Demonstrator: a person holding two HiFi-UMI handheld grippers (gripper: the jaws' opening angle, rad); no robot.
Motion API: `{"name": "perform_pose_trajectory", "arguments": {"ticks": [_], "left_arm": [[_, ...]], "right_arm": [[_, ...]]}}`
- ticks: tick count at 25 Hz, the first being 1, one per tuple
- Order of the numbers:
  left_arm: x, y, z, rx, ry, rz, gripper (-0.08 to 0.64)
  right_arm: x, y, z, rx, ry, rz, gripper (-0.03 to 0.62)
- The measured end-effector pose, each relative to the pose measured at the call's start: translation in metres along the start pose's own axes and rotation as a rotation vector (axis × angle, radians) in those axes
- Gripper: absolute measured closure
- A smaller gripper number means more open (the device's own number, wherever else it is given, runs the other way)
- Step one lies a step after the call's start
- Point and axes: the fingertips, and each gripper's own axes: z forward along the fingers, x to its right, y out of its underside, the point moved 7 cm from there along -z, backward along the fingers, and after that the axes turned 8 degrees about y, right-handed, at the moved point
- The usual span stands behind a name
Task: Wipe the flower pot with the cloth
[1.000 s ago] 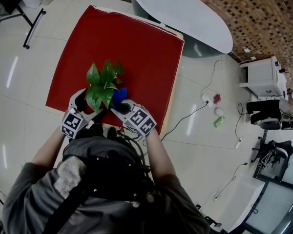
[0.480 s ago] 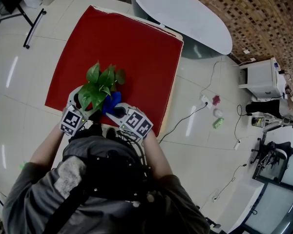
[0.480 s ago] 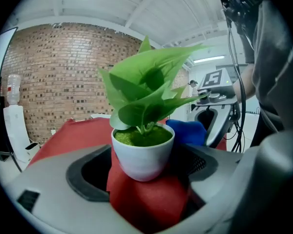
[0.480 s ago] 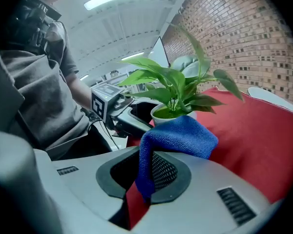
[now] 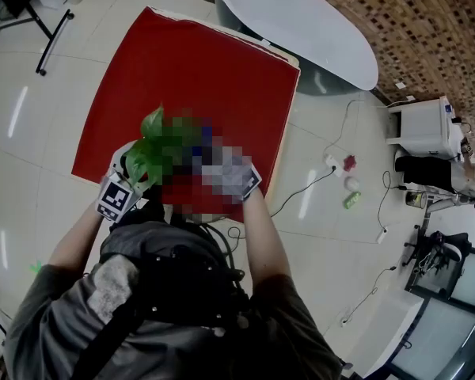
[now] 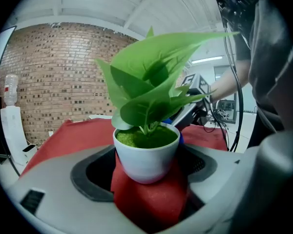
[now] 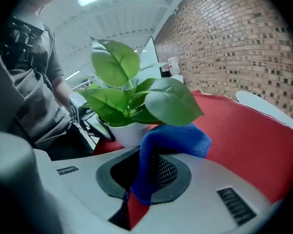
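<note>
We log the round white flower pot (image 6: 136, 150), clamped in the left gripper (image 6: 147, 169), now drawn nearer the red-covered table's (image 5: 198, 77) edge, with the folded blue cloth (image 7: 173, 140), pinched in the right gripper (image 7: 144, 172), brought against it, so wiping likely begins.

Your head view was blurred over your right gripper (image 7: 145, 177), the cloth (image 7: 173, 143) and the flower pot (image 6: 146, 155). In your right gripper view, leaves (image 7: 132, 99) and cloth hid most of that pot.
</note>
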Motion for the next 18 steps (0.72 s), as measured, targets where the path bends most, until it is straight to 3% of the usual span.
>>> {"name": "perform_pose_trajectory", "arguments": {"ticks": [4,7,18], "left_arm": [[-0.012,0.005,-0.001,0.001,0.042,0.006,0.123],[-0.017,0.008,-0.001,0.0,0.058,0.008,0.123],[-0.019,0.013,0.004,0.015,0.059,-0.017,0.121]], "right_arm": [[0.004,-0.015,0.035,-0.031,-0.088,-0.072,0.528],[0.002,-0.017,0.04,-0.031,-0.099,-0.083,0.528],[-0.034,0.004,0.024,0.054,-0.069,0.067,0.528]]}}
